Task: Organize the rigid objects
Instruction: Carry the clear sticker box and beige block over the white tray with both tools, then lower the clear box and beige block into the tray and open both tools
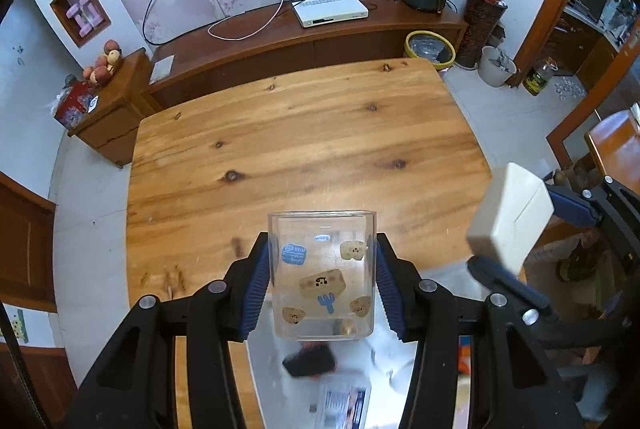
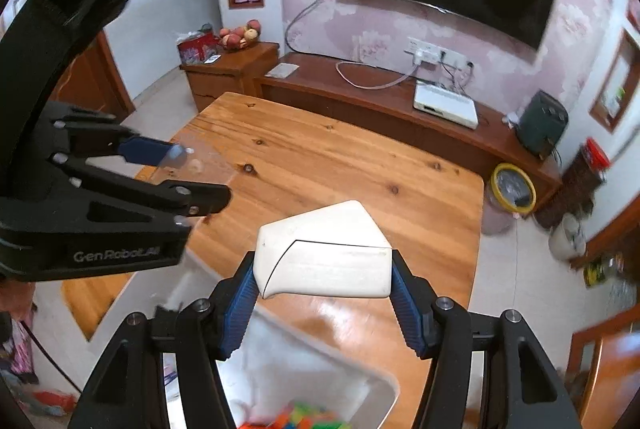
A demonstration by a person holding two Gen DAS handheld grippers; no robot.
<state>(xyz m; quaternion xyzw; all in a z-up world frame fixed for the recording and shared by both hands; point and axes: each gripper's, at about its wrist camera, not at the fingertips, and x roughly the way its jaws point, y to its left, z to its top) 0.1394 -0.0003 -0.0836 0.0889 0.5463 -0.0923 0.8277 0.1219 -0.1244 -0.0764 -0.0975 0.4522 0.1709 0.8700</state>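
Both grippers loaded above the wooden table (image 1: 304, 133).
Left gripper (image 1: 322, 285) pinching clear square sticker-printed plastic cup (image 1: 322, 277): light, slippery, best gripped mid-wall; right gripper (image 2: 324, 293) clamping stiff cream plastic box (image 2: 326, 253).

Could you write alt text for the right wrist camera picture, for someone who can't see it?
The right gripper clamps a cream-white plastic case above a wooden table. Below it sits a white bin holding colourful pieces. On the left, the left gripper holds a clear container that is barely visible.

Both wrist views look down, high over one wooden table (image 1: 304, 133).
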